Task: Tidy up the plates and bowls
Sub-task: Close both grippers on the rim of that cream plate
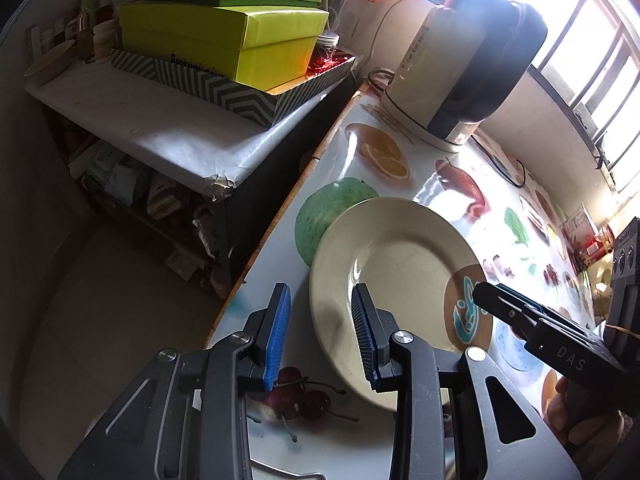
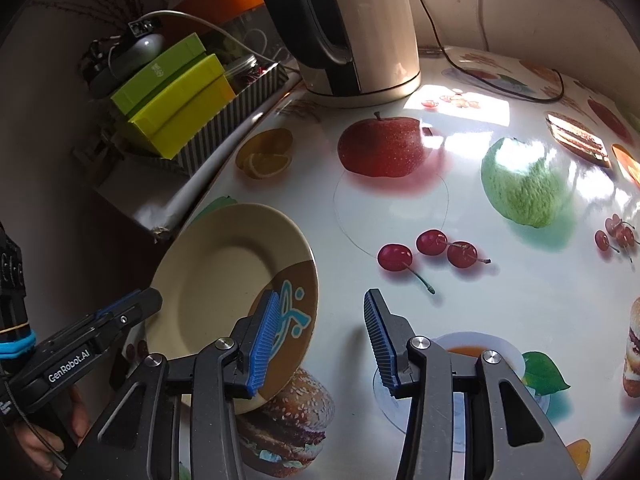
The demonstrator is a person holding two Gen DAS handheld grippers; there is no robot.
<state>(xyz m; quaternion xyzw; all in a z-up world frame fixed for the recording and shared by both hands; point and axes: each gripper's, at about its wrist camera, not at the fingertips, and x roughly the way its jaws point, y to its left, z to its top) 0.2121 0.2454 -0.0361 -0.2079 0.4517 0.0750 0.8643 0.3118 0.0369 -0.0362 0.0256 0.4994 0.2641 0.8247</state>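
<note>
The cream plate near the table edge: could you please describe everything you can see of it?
The cream plate is round and glossy, with a wide flat rim, a shallow well and a brown segment bearing a blue-and-white motif. It lies on the fruit-print tablecloth by the table's edge, apparently flat. The left gripper straddles its near rim, jaws open; the right gripper has one finger over the brown segment, also open.

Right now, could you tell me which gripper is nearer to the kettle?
Neither clearly. The left gripper straddles the plate's near rim, the right gripper sits over its decorated edge, and both are far short of the kettle.
</note>
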